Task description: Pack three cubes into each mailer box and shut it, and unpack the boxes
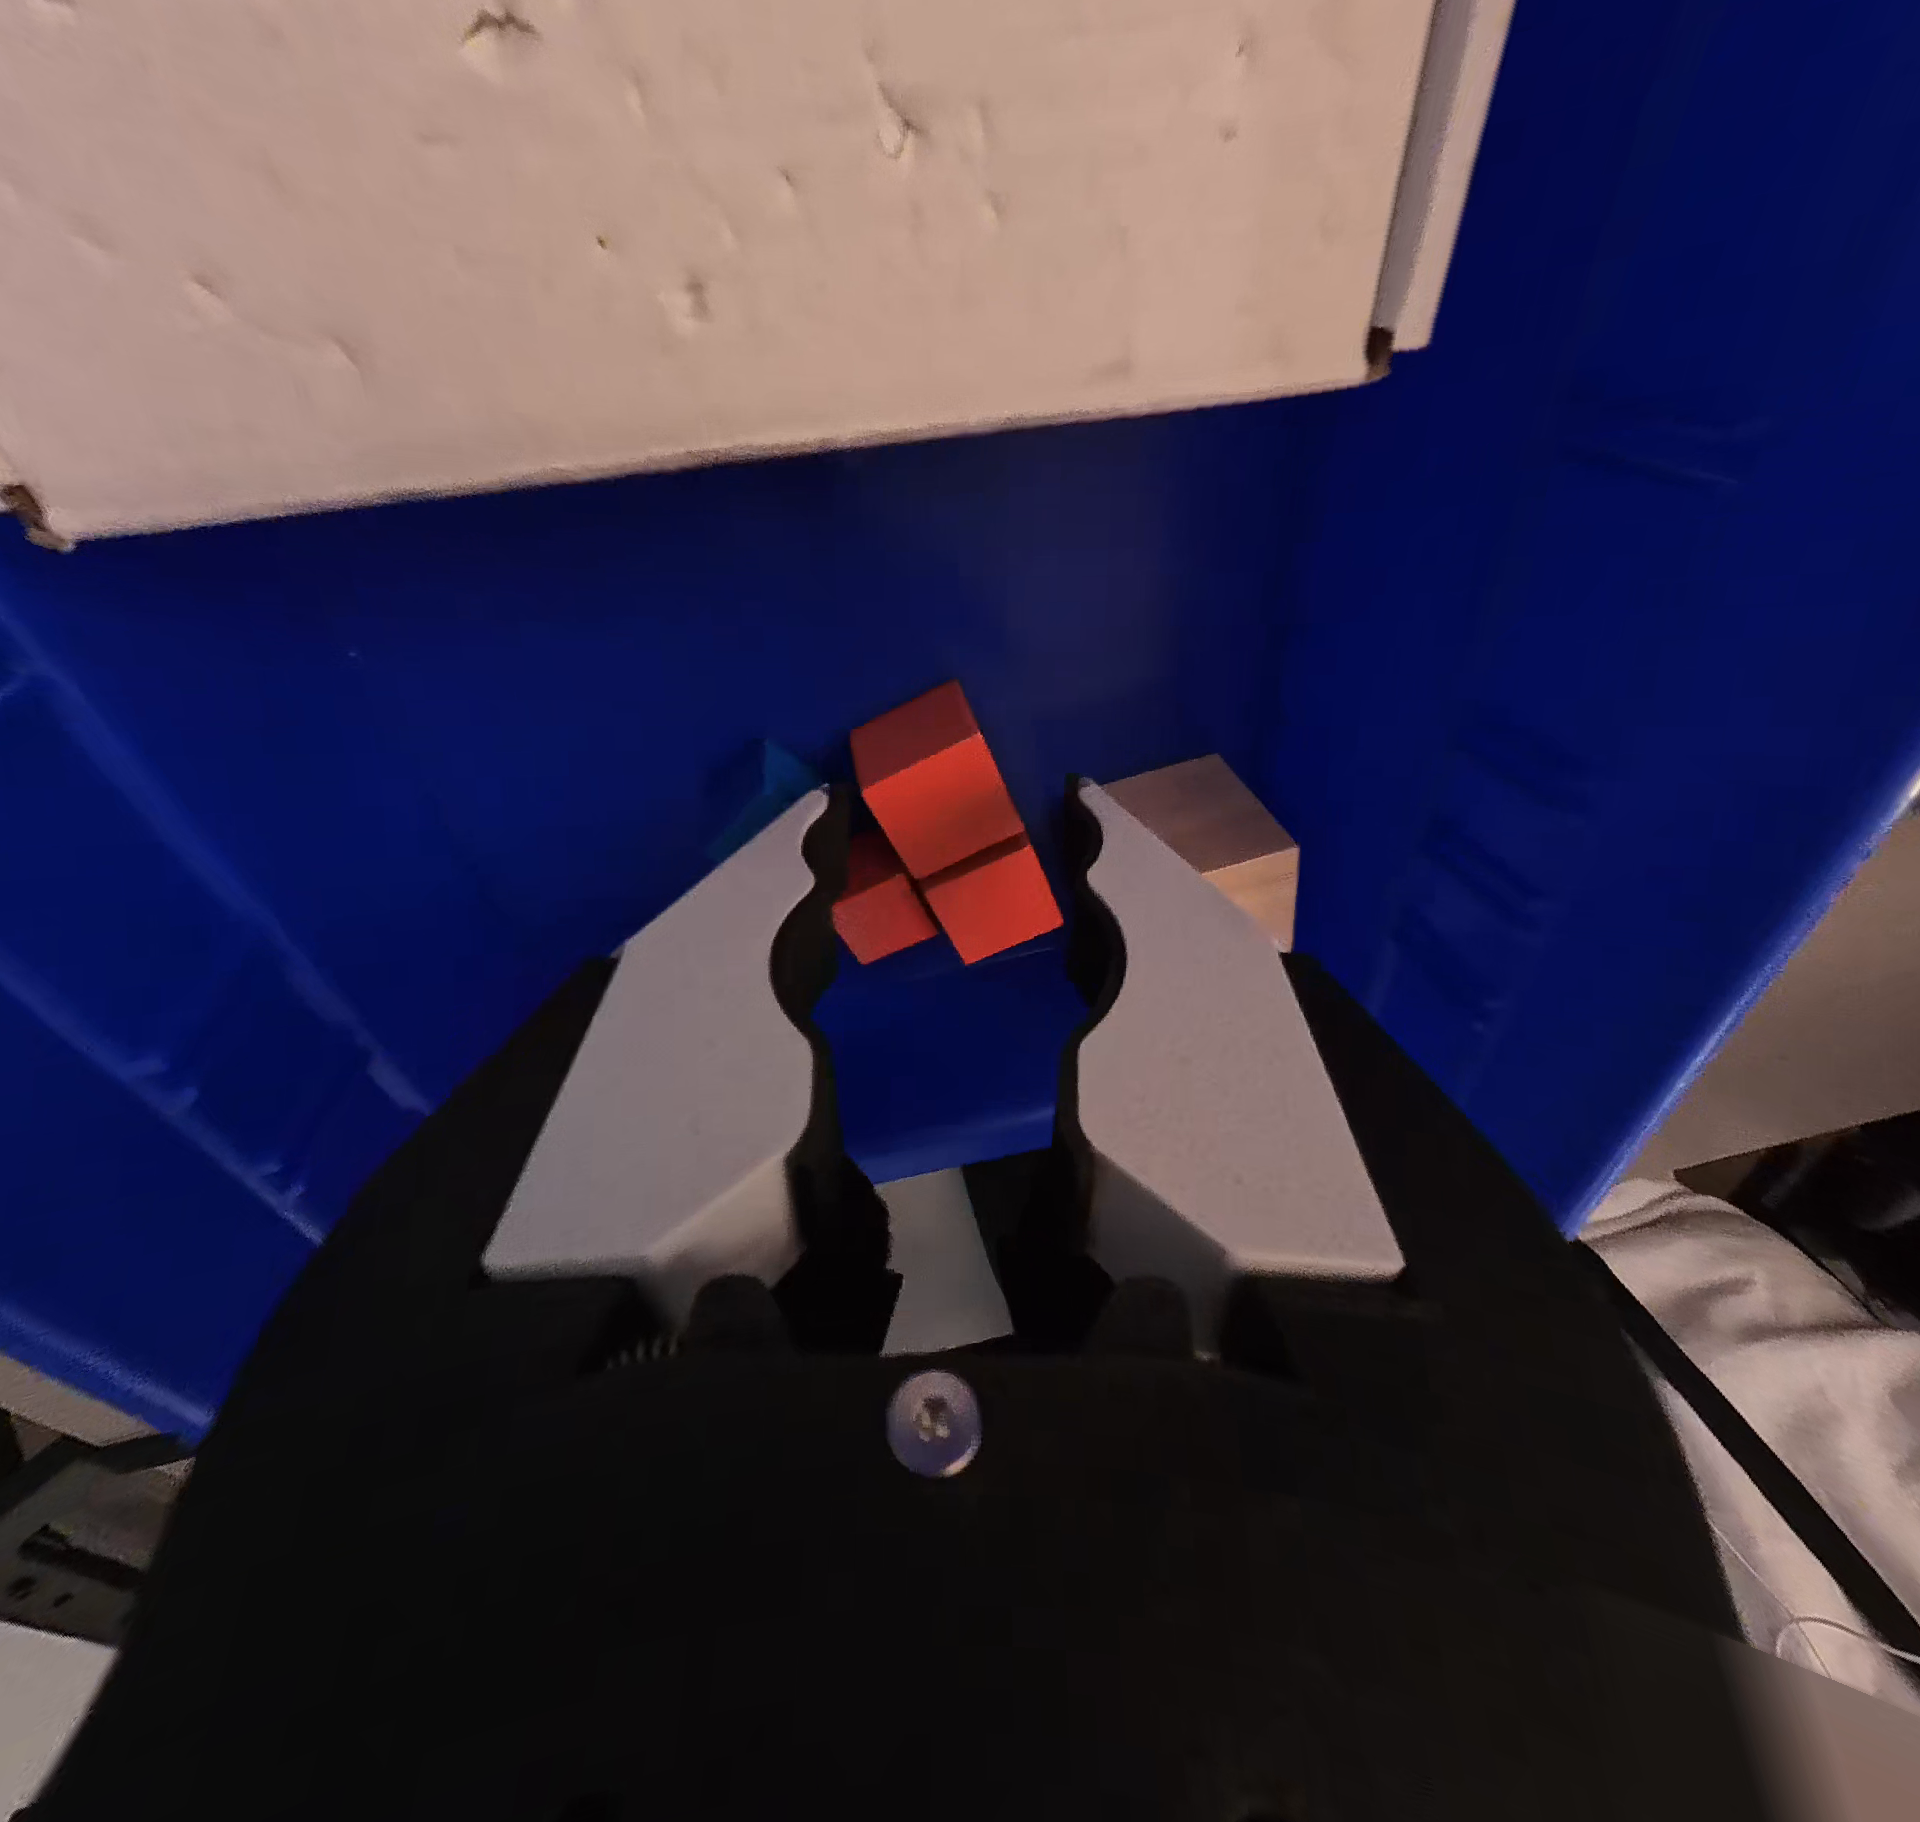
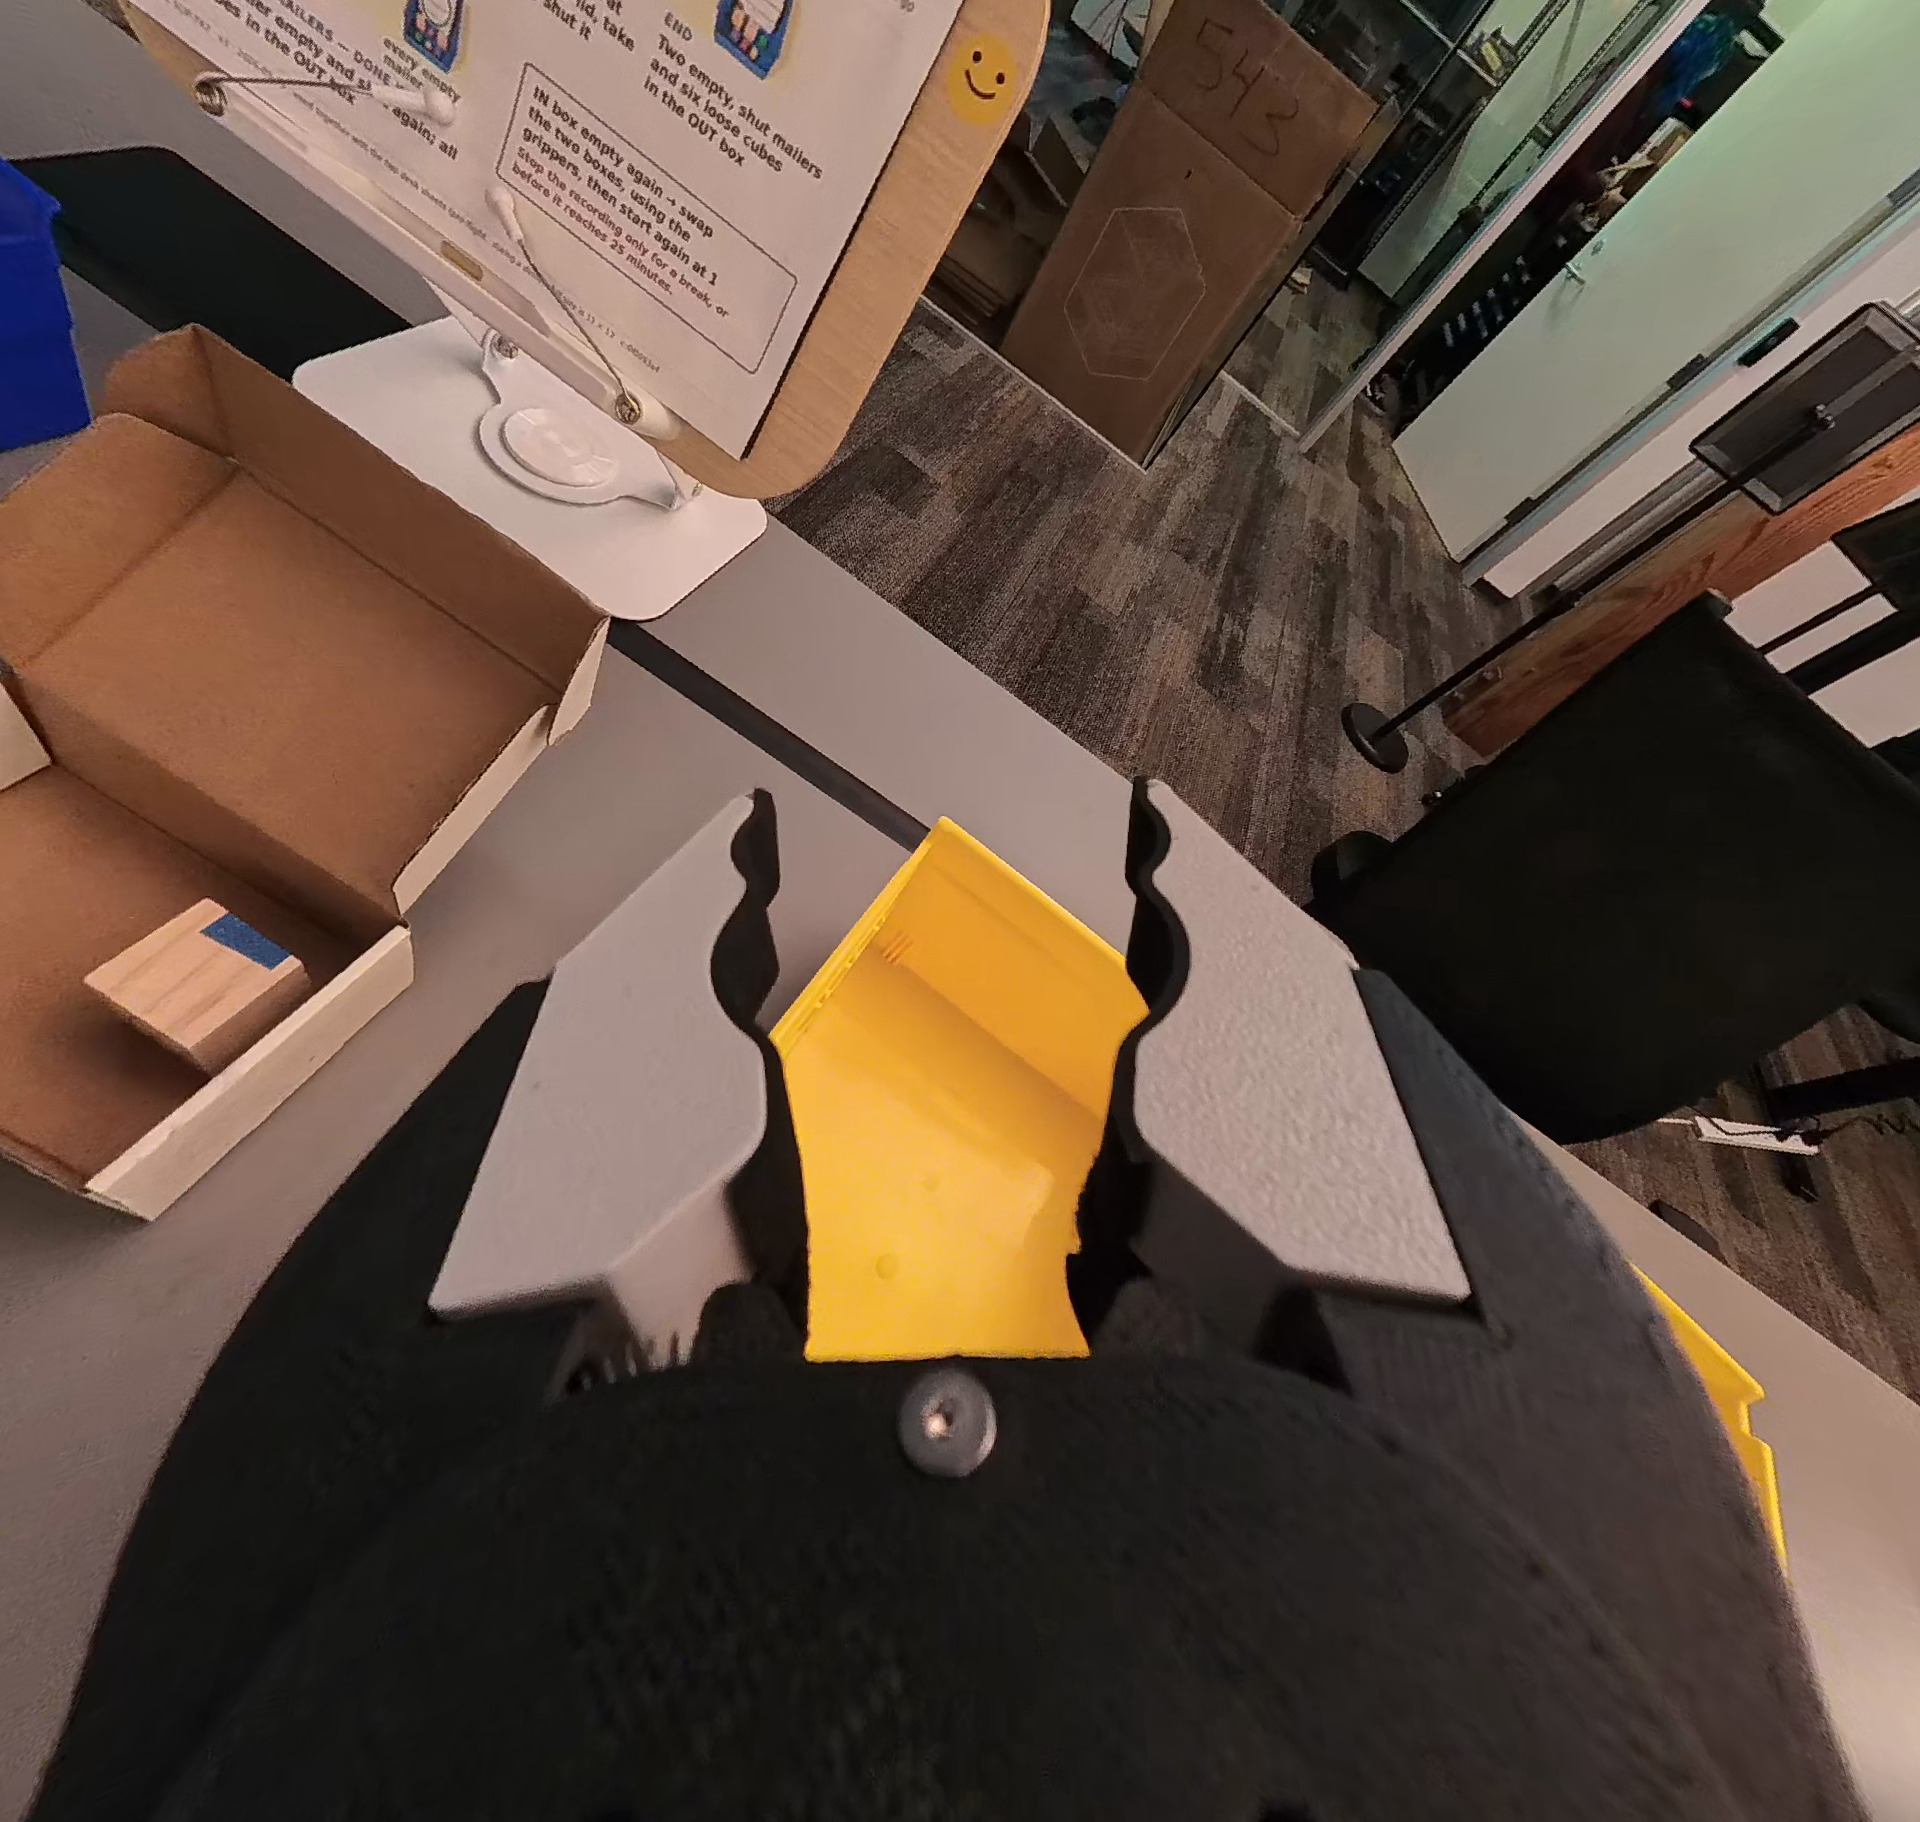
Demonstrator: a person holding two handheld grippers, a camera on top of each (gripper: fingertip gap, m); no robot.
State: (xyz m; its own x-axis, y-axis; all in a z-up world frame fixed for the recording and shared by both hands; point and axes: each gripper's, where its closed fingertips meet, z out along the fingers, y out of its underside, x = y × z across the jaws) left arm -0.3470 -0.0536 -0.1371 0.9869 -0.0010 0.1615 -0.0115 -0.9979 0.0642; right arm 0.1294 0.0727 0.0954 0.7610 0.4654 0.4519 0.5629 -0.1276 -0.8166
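Just ahead of the left gripper, inside a blue bin, lies a cluster of red cubes; its jaws are spread and empty, with the cluster sitting between and slightly beyond the tips. A blue cube peeks out just beyond the left finger, a plain wooden cube sits just beyond the right finger, and a closed white mailer box lies farther ahead in the same bin.

The right gripper hovers spread and empty over a yellow bin directly below it. Off to its left on the grey table an open mailer box holds one wooden cube with blue tape, so packing looks barely begun. An instruction sheet on a stand stands farther ahead.

The step in hand looks like picking one red cube. To do it well the left gripper should single out the top cube, since the reds touch each other and a wide closure could drag two. Squaring the jaws to opposite flat faces matters; the cubes sit rotated relative to the fingers, so a corner pinch could slip. It should lift straight up clear of the bin wall, then carry to the open box and set the cube down beside the wooden one.
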